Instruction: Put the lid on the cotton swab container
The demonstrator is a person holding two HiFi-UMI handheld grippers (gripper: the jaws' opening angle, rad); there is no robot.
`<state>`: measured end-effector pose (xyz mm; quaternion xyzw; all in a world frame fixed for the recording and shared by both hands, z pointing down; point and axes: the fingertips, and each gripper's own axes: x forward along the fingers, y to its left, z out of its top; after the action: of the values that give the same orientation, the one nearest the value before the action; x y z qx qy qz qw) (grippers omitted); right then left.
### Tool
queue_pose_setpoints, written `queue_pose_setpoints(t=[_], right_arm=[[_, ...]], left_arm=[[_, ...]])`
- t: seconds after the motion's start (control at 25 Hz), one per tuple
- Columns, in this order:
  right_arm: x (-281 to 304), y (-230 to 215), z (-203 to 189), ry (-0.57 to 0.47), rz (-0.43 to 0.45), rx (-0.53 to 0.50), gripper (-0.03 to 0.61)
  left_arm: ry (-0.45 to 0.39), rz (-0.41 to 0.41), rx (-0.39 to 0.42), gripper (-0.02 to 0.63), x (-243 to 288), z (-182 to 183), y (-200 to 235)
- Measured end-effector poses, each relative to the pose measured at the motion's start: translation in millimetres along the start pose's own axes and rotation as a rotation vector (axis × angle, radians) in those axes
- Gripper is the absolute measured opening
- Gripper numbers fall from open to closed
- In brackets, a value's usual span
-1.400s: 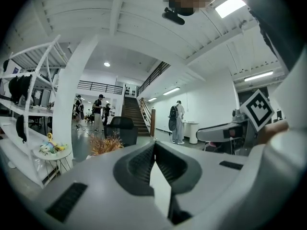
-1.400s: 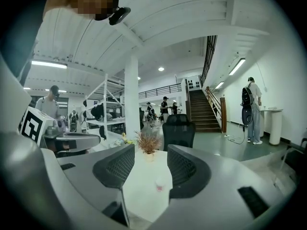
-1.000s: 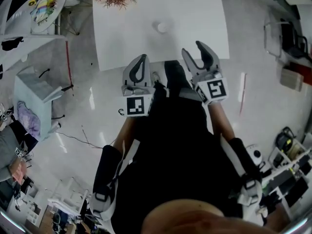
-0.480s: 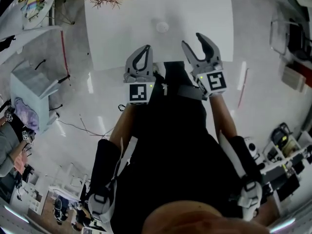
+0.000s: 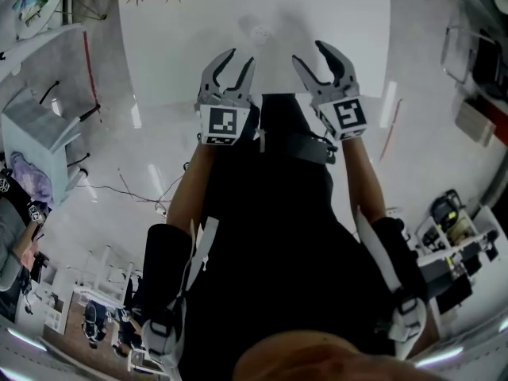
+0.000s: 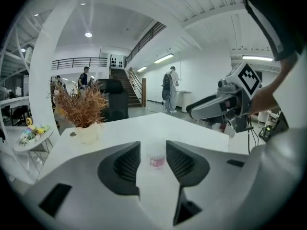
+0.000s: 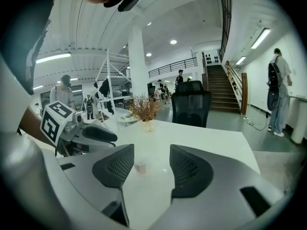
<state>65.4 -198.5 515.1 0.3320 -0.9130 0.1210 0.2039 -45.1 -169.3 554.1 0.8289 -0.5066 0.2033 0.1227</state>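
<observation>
Both claws empty, short of the container

Left claw (image 5: 240,60) is opening, right claw (image 5: 308,54) is released, nothing in either. The container (image 5: 260,32) stands on the tabletop (image 5: 333,14) well ahead. I would first locate the lid, too small to tell here.

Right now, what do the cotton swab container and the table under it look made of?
The cotton swab container is probably clear or translucent plastic: a pale, see-through upper wall above a pinkish label band. The table has a smooth white top with faint sheen and no grain, likely laminate or painted board; cannot tell which.
</observation>
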Motion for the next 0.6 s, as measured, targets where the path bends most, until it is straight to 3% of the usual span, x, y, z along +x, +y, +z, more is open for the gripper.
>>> queue_pose_setpoints(t=[0.36, 0.6], right_arm=[[24, -7, -43, 0.058, 0.076, 0.018, 0.229], [33, -12, -60, 0.094, 0.117, -0.042, 0.242]], left_arm=[[0.123, -0.09, 0.051, 0.253, 51, -51, -11], [0.177, -0.13, 0.11, 0.265, 77, -66, -10]])
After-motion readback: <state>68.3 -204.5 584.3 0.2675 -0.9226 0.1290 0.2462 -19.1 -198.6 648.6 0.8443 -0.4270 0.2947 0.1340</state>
